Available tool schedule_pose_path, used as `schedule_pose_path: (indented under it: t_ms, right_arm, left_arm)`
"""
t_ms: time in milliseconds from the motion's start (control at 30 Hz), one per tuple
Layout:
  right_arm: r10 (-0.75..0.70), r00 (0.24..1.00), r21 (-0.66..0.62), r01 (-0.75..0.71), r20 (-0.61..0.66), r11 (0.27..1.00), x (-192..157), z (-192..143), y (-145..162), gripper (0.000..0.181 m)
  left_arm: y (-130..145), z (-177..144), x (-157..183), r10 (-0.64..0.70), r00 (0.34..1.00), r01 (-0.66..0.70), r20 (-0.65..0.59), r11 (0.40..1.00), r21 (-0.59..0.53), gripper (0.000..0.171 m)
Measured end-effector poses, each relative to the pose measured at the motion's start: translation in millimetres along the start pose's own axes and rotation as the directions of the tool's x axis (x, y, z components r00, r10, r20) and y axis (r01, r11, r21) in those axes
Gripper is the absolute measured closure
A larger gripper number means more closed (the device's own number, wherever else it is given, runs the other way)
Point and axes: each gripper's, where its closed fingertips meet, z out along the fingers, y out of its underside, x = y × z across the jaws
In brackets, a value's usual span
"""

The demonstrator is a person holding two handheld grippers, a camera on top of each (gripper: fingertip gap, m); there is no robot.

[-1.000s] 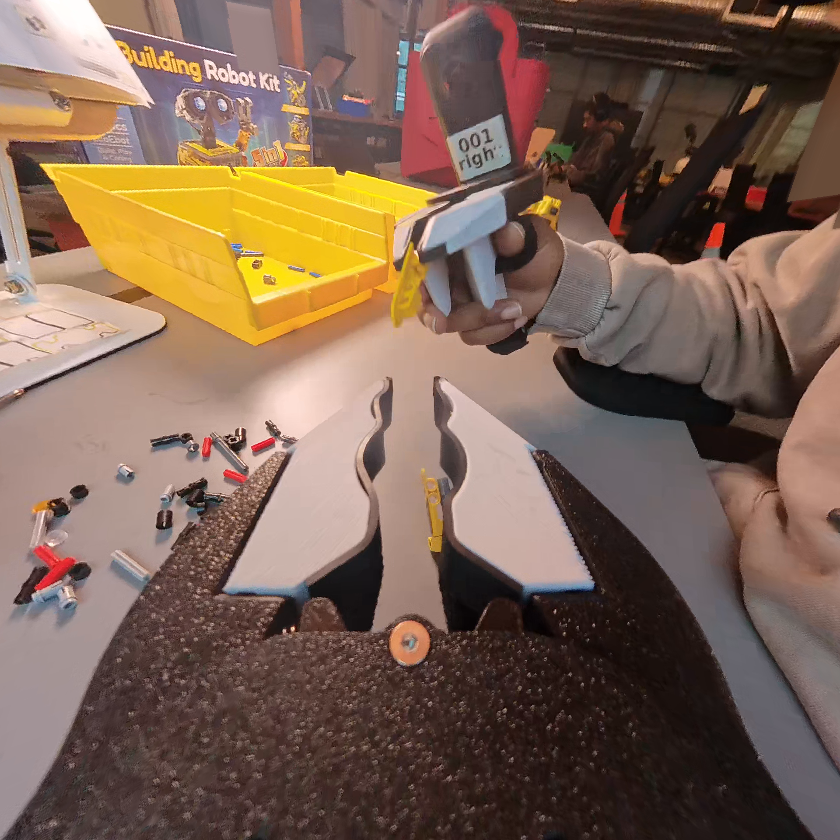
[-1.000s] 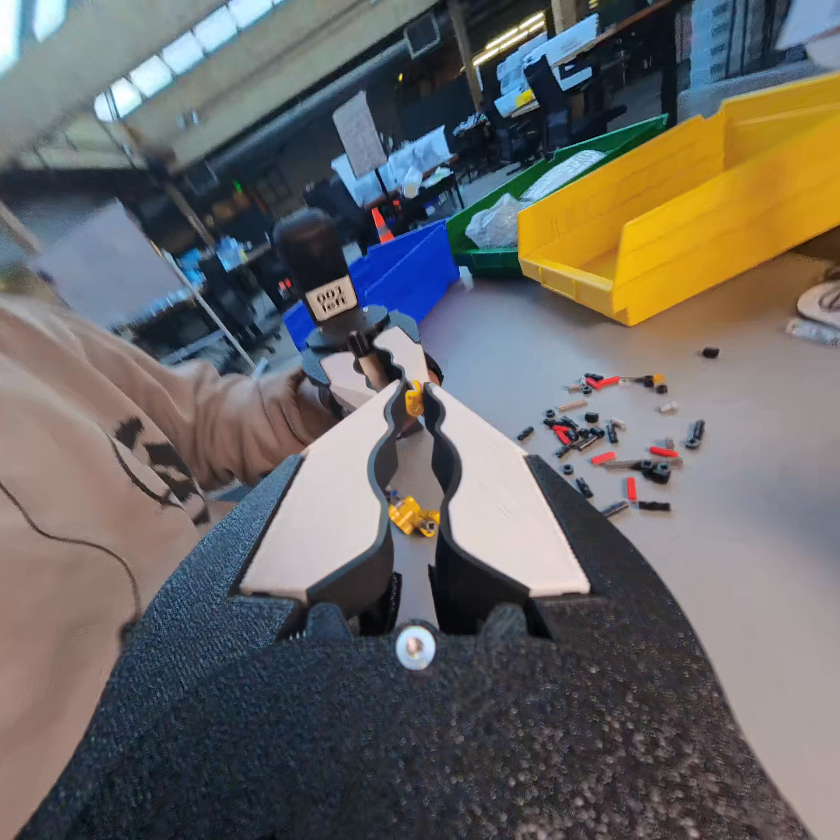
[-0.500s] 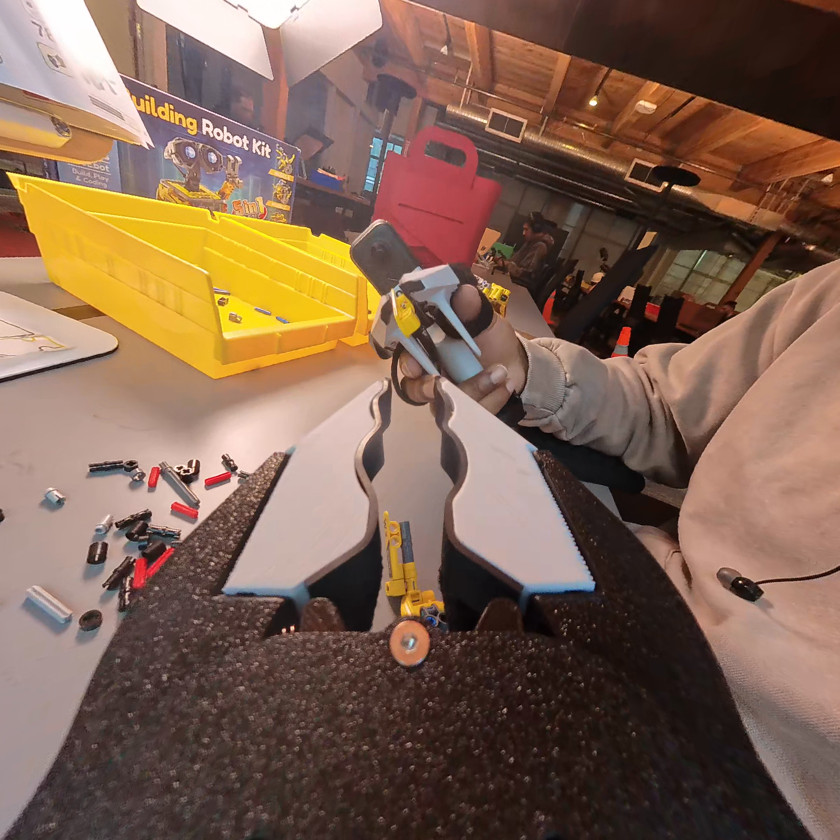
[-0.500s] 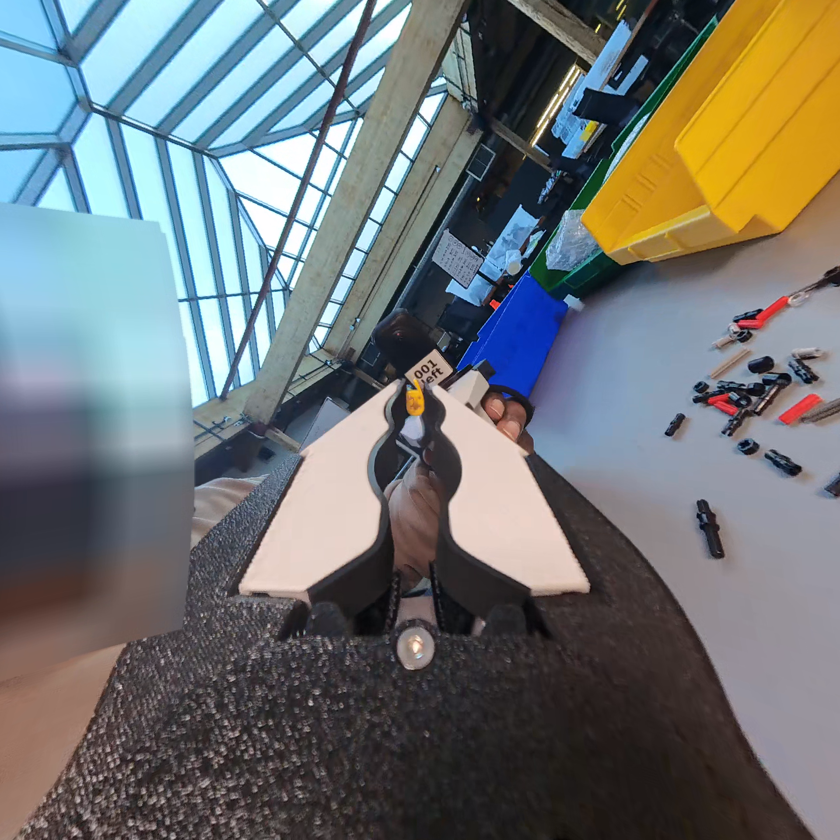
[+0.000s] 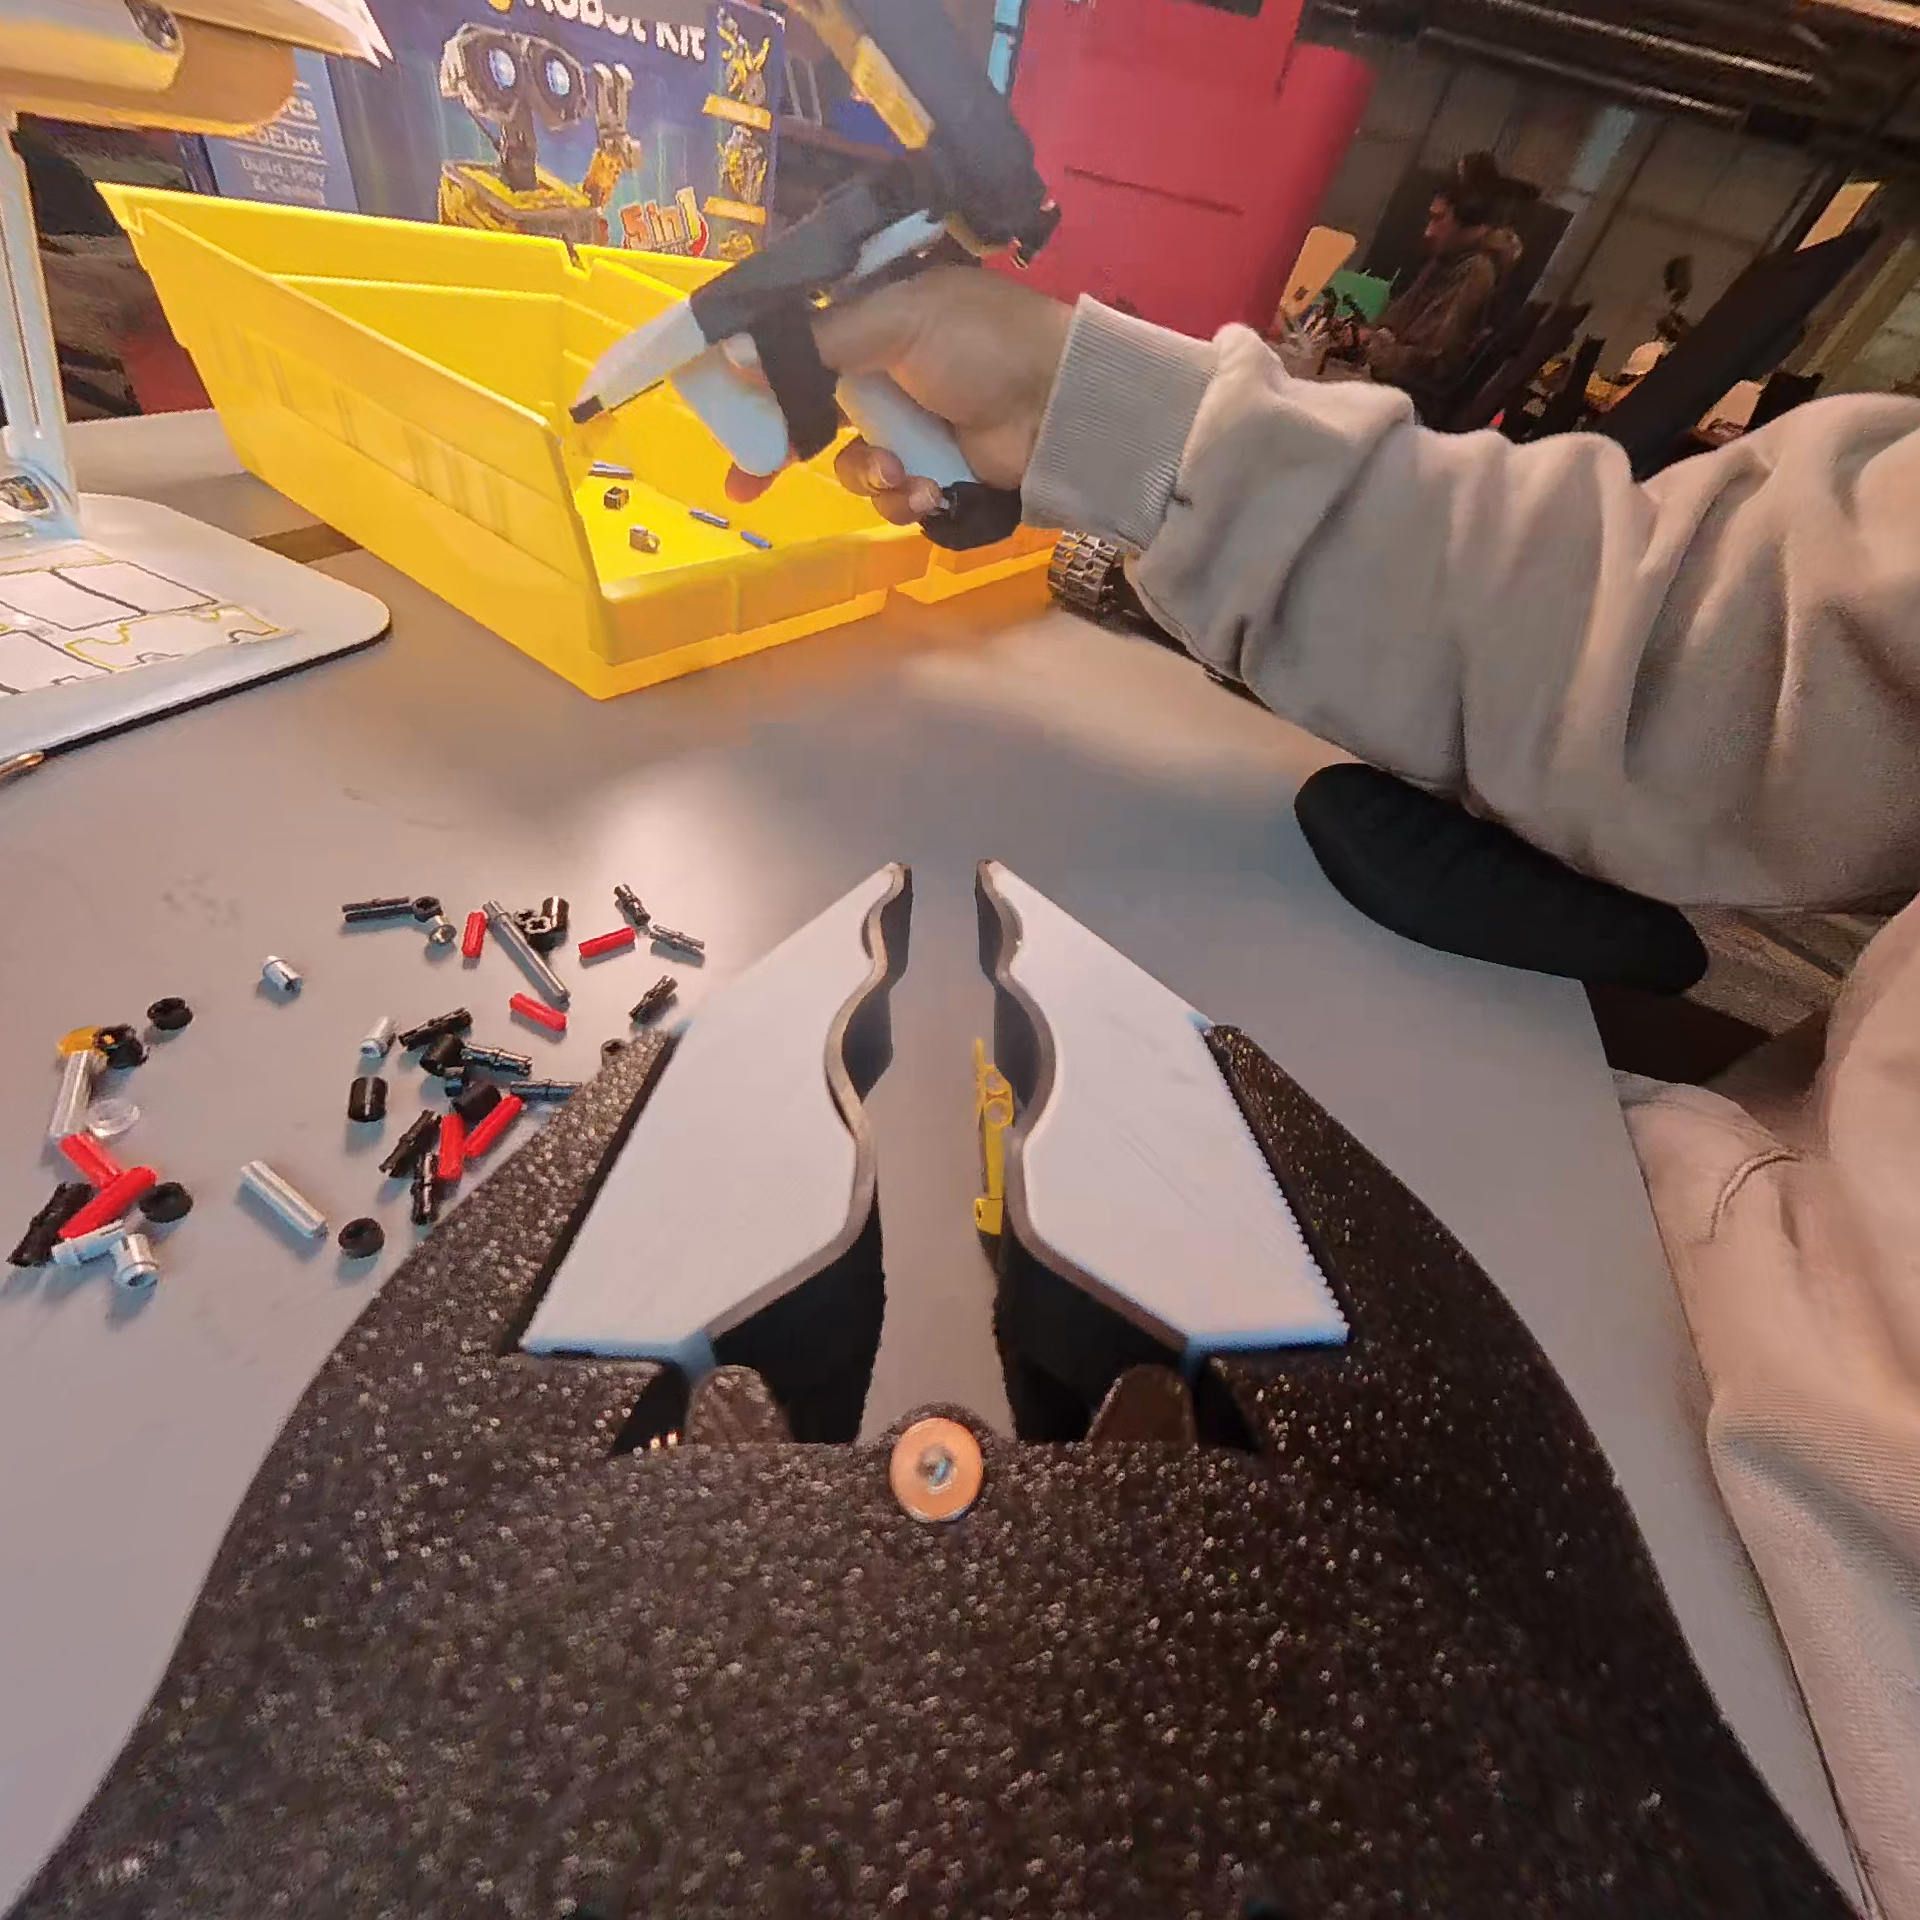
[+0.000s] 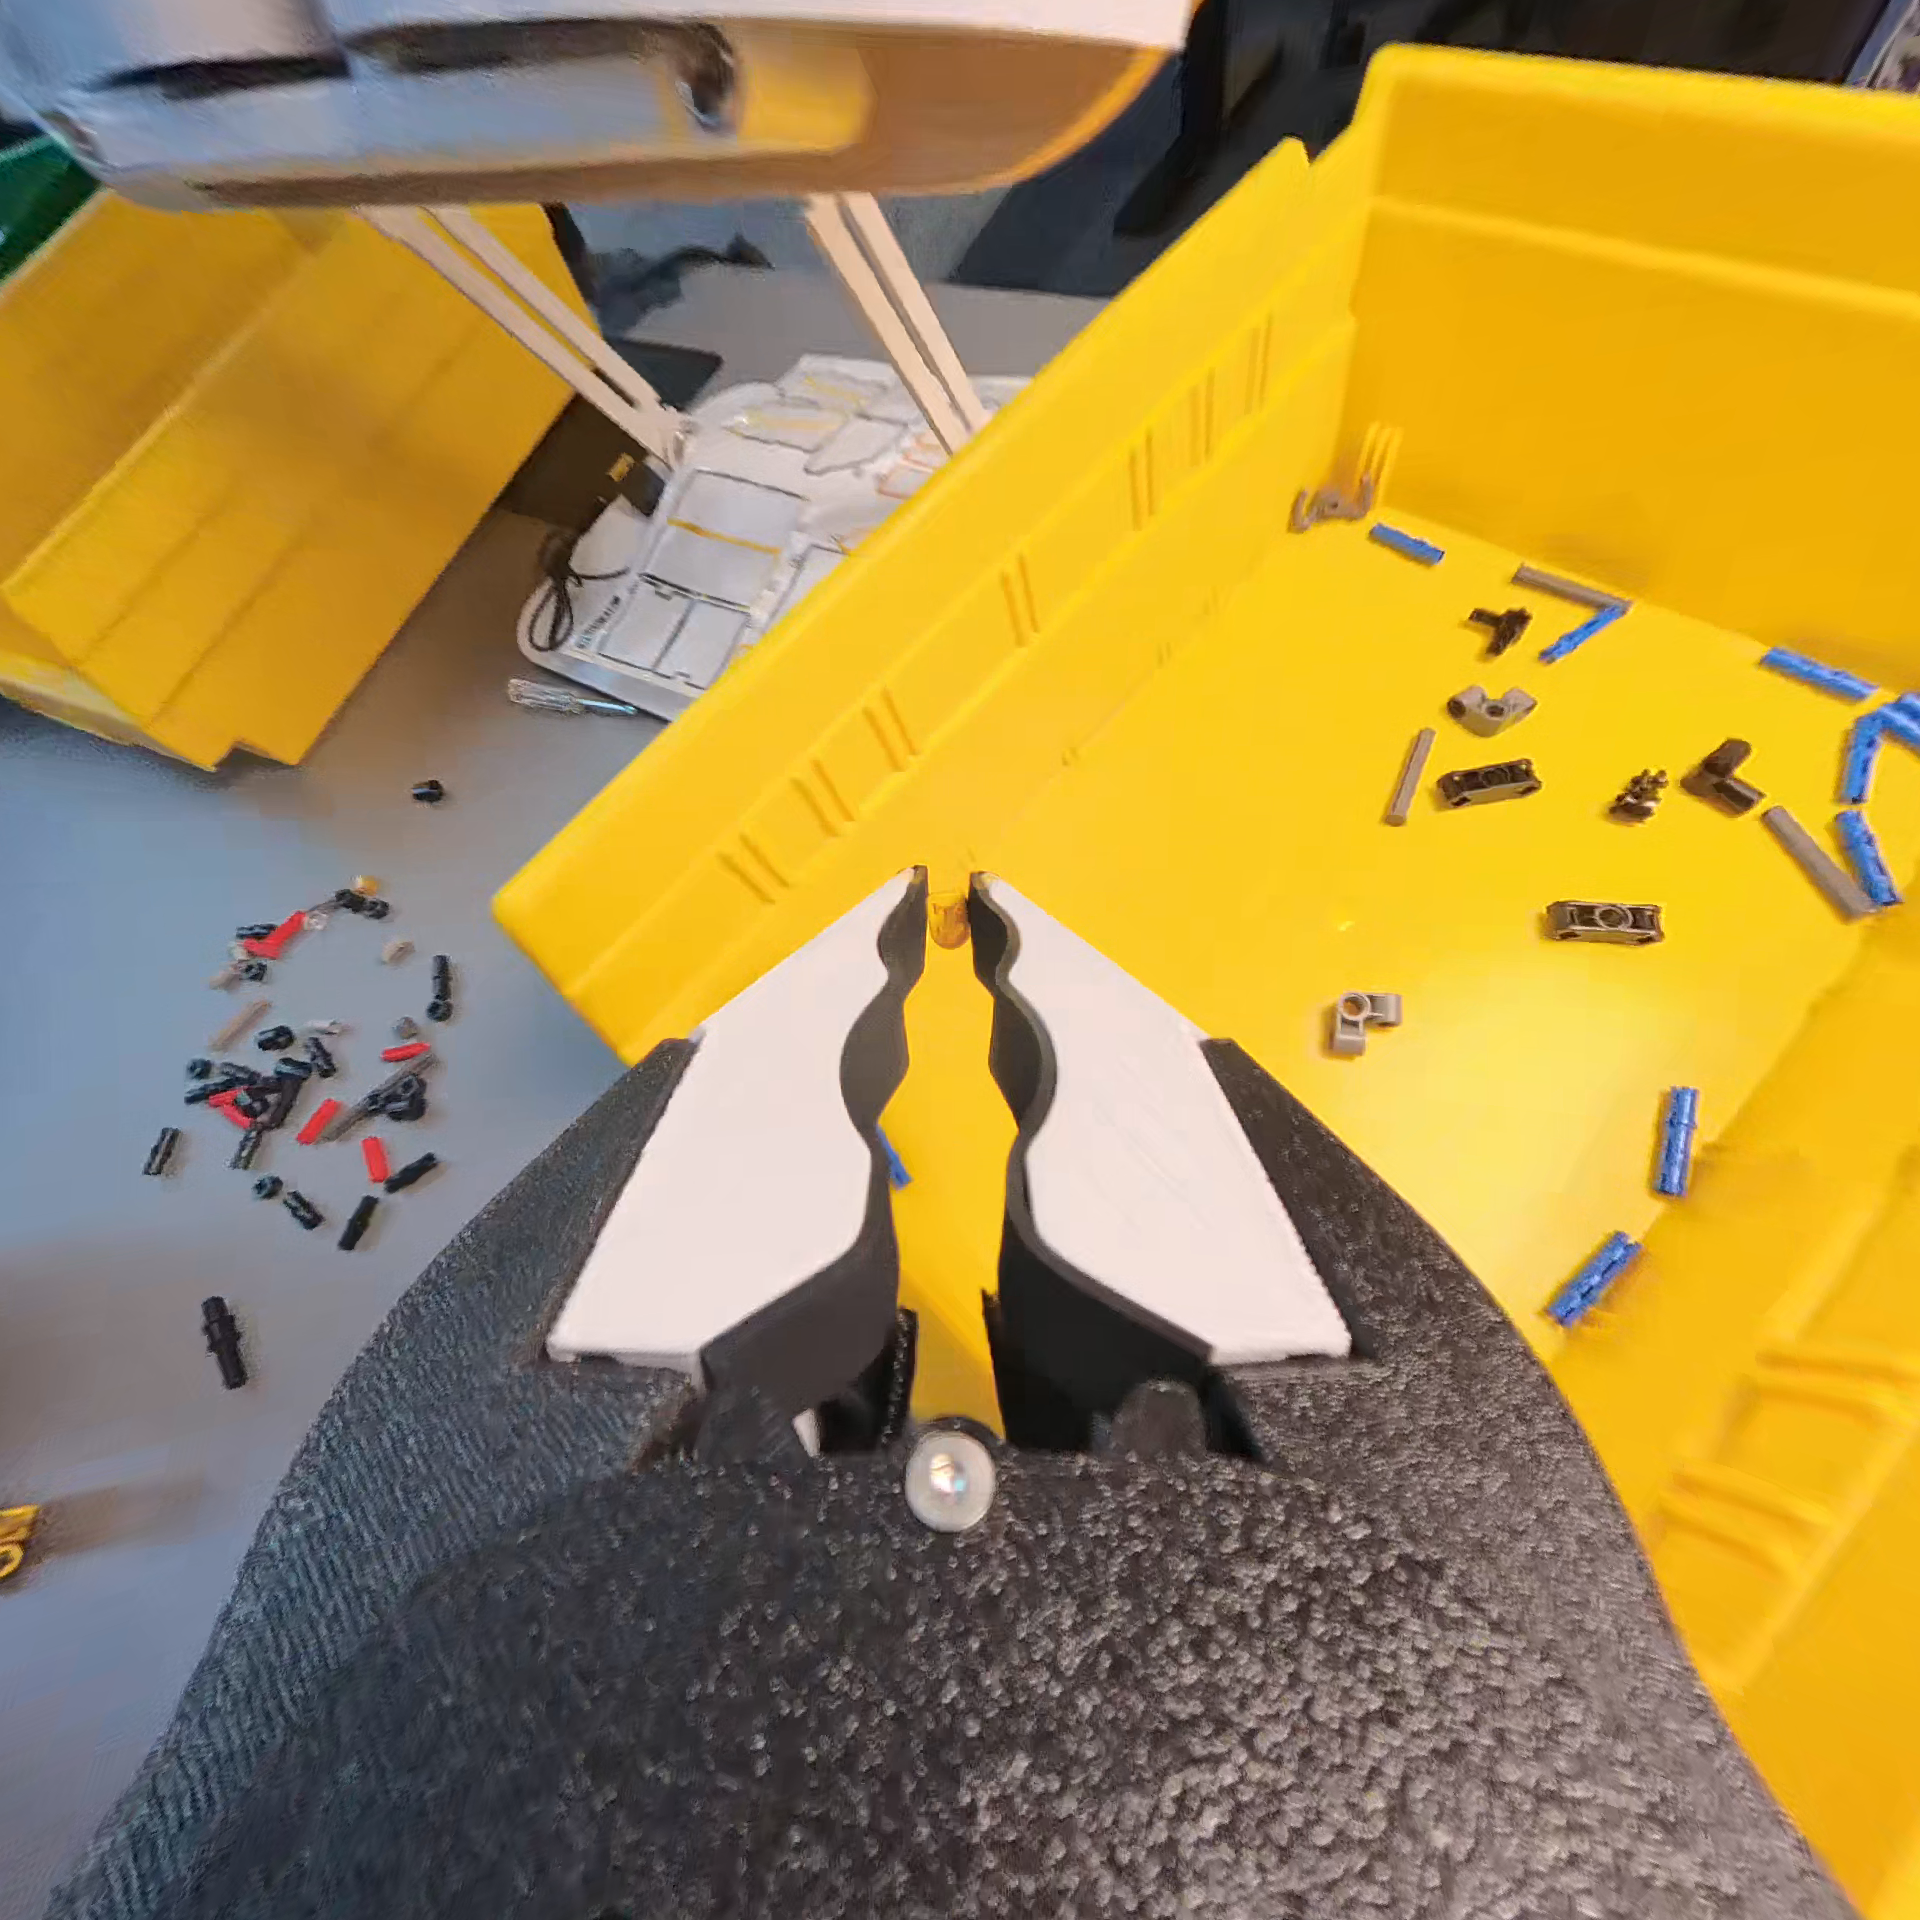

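Amber bit sat pinched in my right claw's tips, over the yellow bin's near corner. My left claw stood slightly apart above the table, a yellow strip beside one finger; whether it touched, I couldn't tell. Only the right view showed the bit.

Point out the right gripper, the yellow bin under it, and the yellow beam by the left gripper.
right gripper (image 6: 945, 883): right wrist view, between fingertips.
yellow bin (image 6: 935, 665): right wrist view, left wall.
yellow beam (image 5: 989, 1138): left wrist view, mid-length.
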Motion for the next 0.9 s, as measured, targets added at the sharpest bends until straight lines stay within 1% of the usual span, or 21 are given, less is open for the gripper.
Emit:
schedule_pose_path:
  t_ms: [67, 100, 167, 200, 233, 300, 333, 400, 433, 500, 567, 633, 700, 767, 833, 900]
  right_arm:
    - [0.032, 0.999, -0.095, -0.034, -0.026, 0.995, 16.8, 19.7, 7.4, 0.175]
    - [0.033, 0.998, -0.118, -0.039, -0.053, 0.992, 25.4, 26.8, 7.8, 0.170]
    - [0.008, 0.987, -0.122, -0.028, -0.162, 0.992, 49.8, 33.0, 2.4, 0.156]
    - [0.001, 0.978, -0.096, -0.021, -0.210, 0.995, 60.1, 31.8, -4.2, 0.153]
    - [0.000, 0.971, -0.053, -0.013, -0.239, 0.998, 65.3, 28.0, -12.7, 0.153]
    - [-0.007, 0.974, 0.082, 0.026, -0.225, 0.996, 56.7, 13.6, -35.0, 0.154]
    - [-0.021, 0.979, 0.147, 0.052, -0.203, 0.988, 46.4, 4.0, -44.2, 0.155]
    - [-0.060, 0.990, 0.250, 0.092, -0.131, 0.964, 16.8, -15.8, -53.5, 0.155]
    - [-0.087, 0.992, 0.286, 0.110, -0.091, 0.952, -0.4, -25.6, -53.3, 0.153]
    - [-0.135, 0.991, 0.323, 0.133, -0.015, 0.937, -35.1, -42.6, -43.7, 0.147]
    - [-0.183, 0.980, 0.333, 0.146, 0.083, 0.932, -73.6, -56.0, -24.7, 0.144]
    - [-0.233, 0.958, 0.314, 0.173, 0.166, 0.934, -108.6, -64.0, 0.9, 0.144]
    - [-0.285, 0.924, 0.291, 0.207, 0.257, 0.934, -143.2, -68.7, 29.1, 0.147]
    - [-0.340, 0.888, 0.284, 0.255, 0.309, 0.924, -169.5, -69.2, 53.4, 0.147]
    - [-0.445, 0.822, 0.309, 0.347, 0.355, 0.886, -193.5, -68.0, 75.6, 0.148]
    - [-0.539, 0.747, 0.341, 0.427, 0.389, 0.838, -212.5, -65.1, 96.4, 0.152]
  left_arm:
    - [1.9, -0.7, -4.4, -0.013, 1.000, 0.014, 0.014, 1.000, -0.009, 0.159]
    - [2.0, -1.5, -6.5, -0.017, 1.000, 0.017, 0.021, 1.000, -0.009, 0.159]
    - [2.4, -3.1, -11.0, -0.022, 0.999, 0.022, 0.038, 1.000, -0.010, 0.159]
    - [2.6, -4.0, -13.0, -0.025, 0.999, 0.025, 0.047, 1.000, -0.012, 0.159]
    - [2.7, -4.8, -14.9, -0.029, 0.998, 0.030, 0.053, 0.999, -0.012, 0.159]
    - [2.1, -6.1, -17.5, -0.038, 0.997, 0.038, 0.064, 0.999, -0.009, 0.159]
    - [1.6, -6.5, -18.1, -0.042, 0.997, 0.043, 0.066, 0.999, -0.007, 0.159]
    - [0.9, -6.4, -18.2, -0.049, 0.996, 0.049, 0.068, 0.999, -0.004, 0.159]
    - [0.7, -6.0, -18.0, -0.047, 0.996, 0.048, 0.070, 0.999, -0.003, 0.158]
    - [1.0, -5.8, -19.6, -0.036, 0.996, 0.037, 0.087, 0.999, -0.006, 0.157]
    - [1.5, -7.7, -24.9, -0.019, 0.992, 0.021, 0.123, 1.000, -0.013, 0.155]
    - [2.1, -11.0, -31.2, -0.015, 0.988, 0.018, 0.154, 1.000, -0.021, 0.154]
    - [4.7, -15.1, -37.8, -0.009, 0.985, 0.018, 0.175, 0.999, -0.047, 0.151]
    - [11.1, -19.2, -43.5, -0.017, 0.983, 0.034, 0.181, 0.995, -0.090, 0.146]
    - [20.0, -19.5, -37.9, -0.066, 0.991, 0.082, 0.116, 0.987, -0.136, 0.140]
    - [26.9, -16.8, -21.3, -0.141, 0.990, 0.139, 0.003, 0.976, -0.170, 0.137]
